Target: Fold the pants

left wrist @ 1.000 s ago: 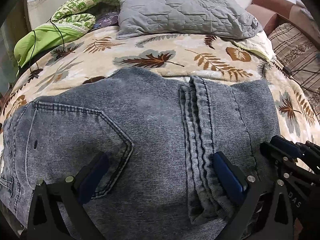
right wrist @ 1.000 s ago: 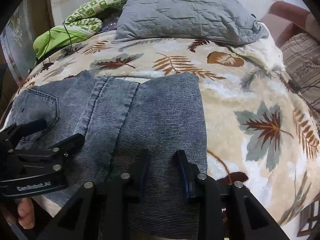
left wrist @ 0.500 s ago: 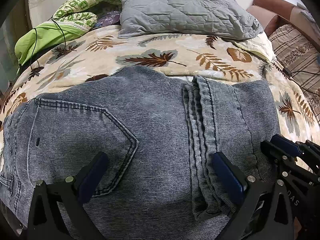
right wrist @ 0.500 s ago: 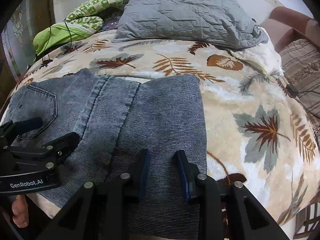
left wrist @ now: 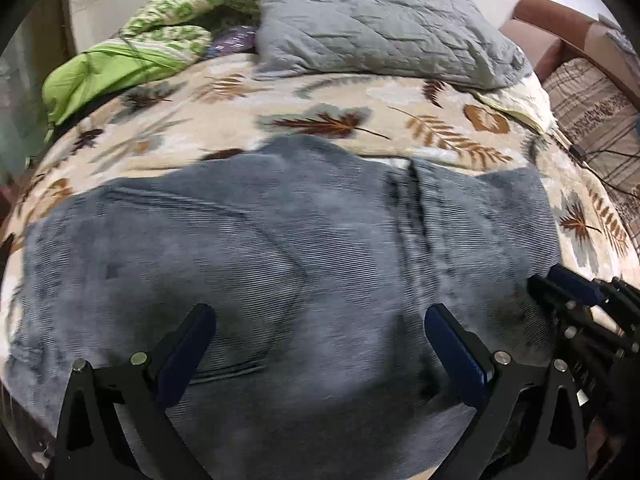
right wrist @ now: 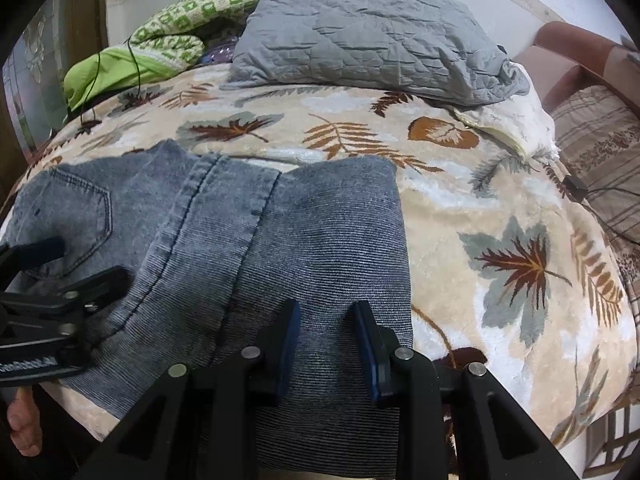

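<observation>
Folded grey-blue jeans (left wrist: 300, 248) lie flat on a leaf-patterned blanket (right wrist: 500, 184), with a back pocket (right wrist: 80, 212) on the left and a hem fold across the middle. My left gripper (left wrist: 320, 340) hovers wide open over the near part of the jeans, nothing between its blue pads; the right wrist view shows the left gripper (right wrist: 68, 264) at the left edge. My right gripper (right wrist: 326, 320) stands over the jeans' (right wrist: 312, 240) right panel with a narrow gap between its jaws. Flat denim shows through that gap, not pinched. The right gripper (left wrist: 568, 288) sits at the jeans' right edge.
A grey quilted pillow (right wrist: 360, 36) and bunched green bedding (right wrist: 120, 68) lie at the head of the bed. A brown sofa with a striped cover (right wrist: 600, 140) stands to the right, with a black cable (right wrist: 600, 196) near it. A person's thumb (right wrist: 24, 424) shows at lower left.
My left gripper has shifted a little to the left over the jeans, and its view is now blurred by motion. The right gripper has kept its place and its gap.
</observation>
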Demonstrator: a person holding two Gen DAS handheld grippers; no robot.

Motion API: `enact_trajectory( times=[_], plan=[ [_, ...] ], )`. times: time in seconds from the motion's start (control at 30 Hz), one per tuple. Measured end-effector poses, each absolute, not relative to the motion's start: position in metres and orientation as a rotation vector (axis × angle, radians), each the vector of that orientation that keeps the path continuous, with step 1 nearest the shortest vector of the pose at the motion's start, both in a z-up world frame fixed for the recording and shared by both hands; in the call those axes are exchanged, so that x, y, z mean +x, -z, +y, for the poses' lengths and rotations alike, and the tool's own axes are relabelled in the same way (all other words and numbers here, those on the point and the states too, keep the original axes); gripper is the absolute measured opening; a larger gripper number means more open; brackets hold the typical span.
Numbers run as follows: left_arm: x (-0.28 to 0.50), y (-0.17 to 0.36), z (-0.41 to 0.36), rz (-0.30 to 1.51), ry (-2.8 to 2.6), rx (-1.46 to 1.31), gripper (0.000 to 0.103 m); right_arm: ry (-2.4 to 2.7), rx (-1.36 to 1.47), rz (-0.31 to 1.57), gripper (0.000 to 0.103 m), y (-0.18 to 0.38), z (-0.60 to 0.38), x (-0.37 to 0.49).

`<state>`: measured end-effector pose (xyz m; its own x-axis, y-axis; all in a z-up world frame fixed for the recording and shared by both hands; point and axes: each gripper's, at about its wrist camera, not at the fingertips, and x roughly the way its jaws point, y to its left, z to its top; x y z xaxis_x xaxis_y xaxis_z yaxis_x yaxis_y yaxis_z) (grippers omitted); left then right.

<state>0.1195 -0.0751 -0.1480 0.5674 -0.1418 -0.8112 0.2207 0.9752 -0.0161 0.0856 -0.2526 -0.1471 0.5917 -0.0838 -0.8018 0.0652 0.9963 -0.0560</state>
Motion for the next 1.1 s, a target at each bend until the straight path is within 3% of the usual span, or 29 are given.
enact_trajectory(
  times=[0.2, 0.5, 0.63, 0.83, 1.1],
  plan=[
    [0.103, 0.131, 0.006, 0.904, 0.071, 0.016, 0.103, 0.014, 0.019, 0.826, 0.031, 0.127, -0.237, 0.086],
    [0.077, 0.125, 0.15, 0.945, -0.23, -0.269, 0.103, -0.055, -0.105, 0.9, 0.032, 0.149, -0.177, 0.108],
    [0.064, 0.13, 0.19, 0.963, -0.307, -0.414, 0.103, -0.113, 0.053, 0.857, 0.032, 0.136, -0.191, 0.11],
    [0.051, 0.138, 0.201, 1.008, -0.262, -0.554, 0.103, -0.164, 0.056, 0.737, 0.032, 0.114, -0.187, 0.1],
    [0.066, 0.165, 0.185, 1.091, -0.223, -0.676, 0.103, -0.235, 0.067, 0.738, 0.032, 0.112, -0.179, 0.088]
  ],
)
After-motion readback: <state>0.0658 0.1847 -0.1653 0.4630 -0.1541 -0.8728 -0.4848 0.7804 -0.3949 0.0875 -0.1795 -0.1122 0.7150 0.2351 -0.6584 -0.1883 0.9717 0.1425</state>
